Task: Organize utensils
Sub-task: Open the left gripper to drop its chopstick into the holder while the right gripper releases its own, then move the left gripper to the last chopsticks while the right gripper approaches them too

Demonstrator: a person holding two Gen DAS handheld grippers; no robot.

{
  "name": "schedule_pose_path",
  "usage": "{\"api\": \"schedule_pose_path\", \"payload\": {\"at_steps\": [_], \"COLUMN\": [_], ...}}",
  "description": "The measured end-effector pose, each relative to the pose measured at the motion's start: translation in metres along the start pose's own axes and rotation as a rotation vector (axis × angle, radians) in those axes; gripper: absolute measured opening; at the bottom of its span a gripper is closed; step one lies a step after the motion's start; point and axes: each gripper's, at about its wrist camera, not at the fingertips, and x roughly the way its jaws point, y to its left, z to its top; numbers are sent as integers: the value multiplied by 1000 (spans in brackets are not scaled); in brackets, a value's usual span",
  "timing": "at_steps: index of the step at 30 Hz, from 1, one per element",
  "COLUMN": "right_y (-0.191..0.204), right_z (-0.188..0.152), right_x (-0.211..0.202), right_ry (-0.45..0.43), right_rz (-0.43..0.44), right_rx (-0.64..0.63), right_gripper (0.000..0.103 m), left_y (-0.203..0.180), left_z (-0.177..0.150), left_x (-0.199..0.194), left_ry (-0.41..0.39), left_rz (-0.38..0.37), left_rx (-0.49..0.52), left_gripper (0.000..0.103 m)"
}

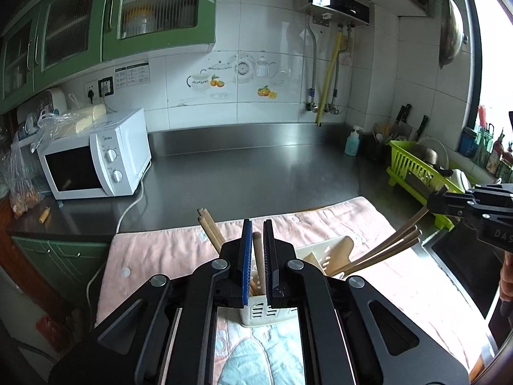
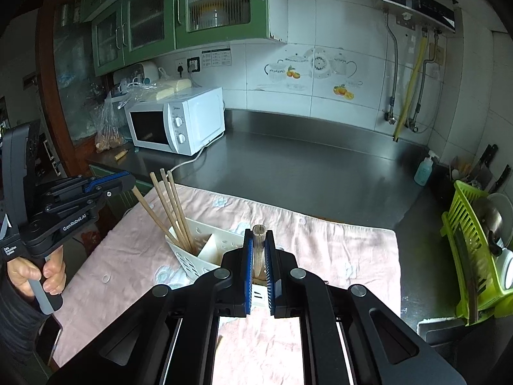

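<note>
The steel worktop (image 2: pixel 307 166) fills the middle of both views, with a pink towel (image 2: pixel 336 250) spread over its near part toward the bottom of the frame. On the towel stands the white slotted utensil holder (image 2: pixel 205 256), just left of centre in the right wrist view, already holding a bunch of chopsticks (image 2: pixel 173 211) that lean toward the upper left.

The right tool (image 2: pixel 257 256) is clenched on a single upright wooden stick (image 2: pixel 258 240) directly over the holder. The left tool (image 1: pixel 256 250) grips one chopstick (image 1: pixel 259 263) the same way — its lower end reaches down to the holder's top edge.

The step in hand looks like dropping each piece into a compartment. To do it well, I would keep the stick vertical, lower it until its end is inside the walls, and release only then — letting go early risks it tipping out onto the towel or knocking the leaning bunch.
</note>
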Motion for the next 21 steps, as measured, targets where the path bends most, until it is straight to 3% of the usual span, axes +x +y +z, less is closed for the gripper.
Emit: {"api": "schedule_pose_path", "payload": {"at_steps": [5,8,11,15,21], "right_y": [-6,-5,0,16,48], "right_z": [-6,-14,-30,-68,-156], "right_x": [8,-1,-19,-39,-50], "right_ry": [-11,-36,-61,-74,-33], "right_rz": [18,14,16,12,27], "right_rx": [38,44,43,27,40], "right_gripper": [10,17,17,17,17], "left_y": [2,-1,-3,-9,-22], "left_z": [-6,-9,-16,-33,-77], "left_x": [-4,-16,-34,-57,-85], "left_ry": [-12,-30,-52,-58,-38], "left_rz": [0,6,4,4,18], "left_rx": [-8,-7,-5,-9,-1], "left_gripper": [10,25,25,27,41]}}
